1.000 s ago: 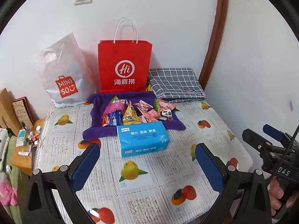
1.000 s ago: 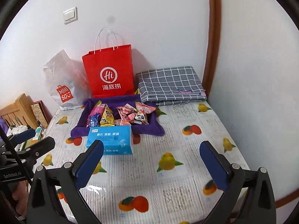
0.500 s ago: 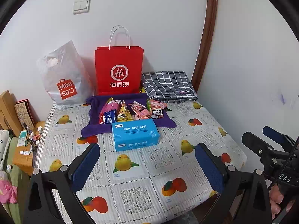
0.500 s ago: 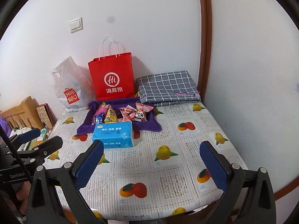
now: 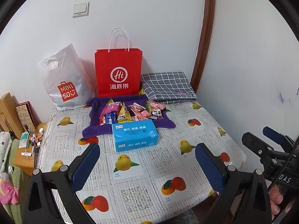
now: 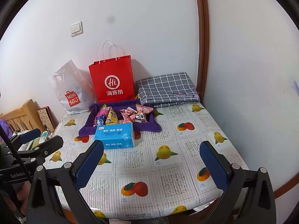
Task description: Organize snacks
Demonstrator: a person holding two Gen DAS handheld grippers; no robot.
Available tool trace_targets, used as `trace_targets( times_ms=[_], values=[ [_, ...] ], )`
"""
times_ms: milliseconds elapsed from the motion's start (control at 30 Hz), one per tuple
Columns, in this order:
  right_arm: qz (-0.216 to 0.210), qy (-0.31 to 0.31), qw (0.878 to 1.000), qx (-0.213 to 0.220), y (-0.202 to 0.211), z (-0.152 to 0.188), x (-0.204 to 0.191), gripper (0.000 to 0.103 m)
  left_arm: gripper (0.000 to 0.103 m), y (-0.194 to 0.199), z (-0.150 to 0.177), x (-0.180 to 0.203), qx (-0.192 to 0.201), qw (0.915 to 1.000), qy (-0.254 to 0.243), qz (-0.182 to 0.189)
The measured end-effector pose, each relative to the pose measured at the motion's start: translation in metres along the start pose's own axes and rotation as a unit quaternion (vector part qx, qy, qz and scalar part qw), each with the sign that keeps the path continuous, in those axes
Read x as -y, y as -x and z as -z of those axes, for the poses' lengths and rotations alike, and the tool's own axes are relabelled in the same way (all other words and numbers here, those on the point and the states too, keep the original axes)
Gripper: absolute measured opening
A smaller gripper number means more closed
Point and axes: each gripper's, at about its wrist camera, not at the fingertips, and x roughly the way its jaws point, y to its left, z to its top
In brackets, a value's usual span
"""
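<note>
One purple cloth tray [image 5: 129, 128] holds a heap of small wrapped snacks [image 5: 130, 112], too jumbled to count. One rectangular blue tissue pack [image 5: 135, 137] touches the tray's near edge, long axis crosswise. Behind the tray: one red paper bag [image 5: 118, 72], one white plastic bag [image 5: 65, 80]. Left gripper [image 5: 147, 166] and right gripper [image 6: 152, 164] both gape wide, empty.

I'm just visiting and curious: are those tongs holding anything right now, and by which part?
Nothing is held. The left tongs and the right tongs both stand open above the table, apart from the snacks.
</note>
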Motion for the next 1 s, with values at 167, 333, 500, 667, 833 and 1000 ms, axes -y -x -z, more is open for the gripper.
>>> trace_targets(
  times_ms=[167,333,500,667,833,1000],
  values=[
    [0.0,-0.002,1.0,0.001,0.0012,0.0006,0.0008,0.101,0.103,0.0008,0.0008,0.0017,0.001,1.0,0.0,-0.001],
    [-0.001,-0.004,1.0,0.001,0.0017,0.0009,0.0005,0.101,0.103,0.0008,0.0009,0.0019,0.001,1.0,0.001,-0.001],
    [-0.002,-0.004,1.0,0.001,0.0018,0.0009,0.0003,0.101,0.103,0.0022,0.0008,0.0012,0.002,1.0,0.002,0.001],
    [-0.003,-0.005,1.0,0.001,0.0019,0.0011,0.0002,0.101,0.103,0.0029,0.0005,0.0009,0.0,1.0,0.001,0.0],
    [-0.003,-0.007,1.0,0.0,0.002,0.0016,-0.0019,0.101,0.103,0.0029,0.0004,0.001,0.0,1.0,0.002,0.0],
    [-0.003,-0.008,1.0,0.001,0.0024,0.0018,-0.0031,0.101,0.103,0.0027,0.0,-0.0003,-0.001,1.0,0.002,0.001]
  ],
)
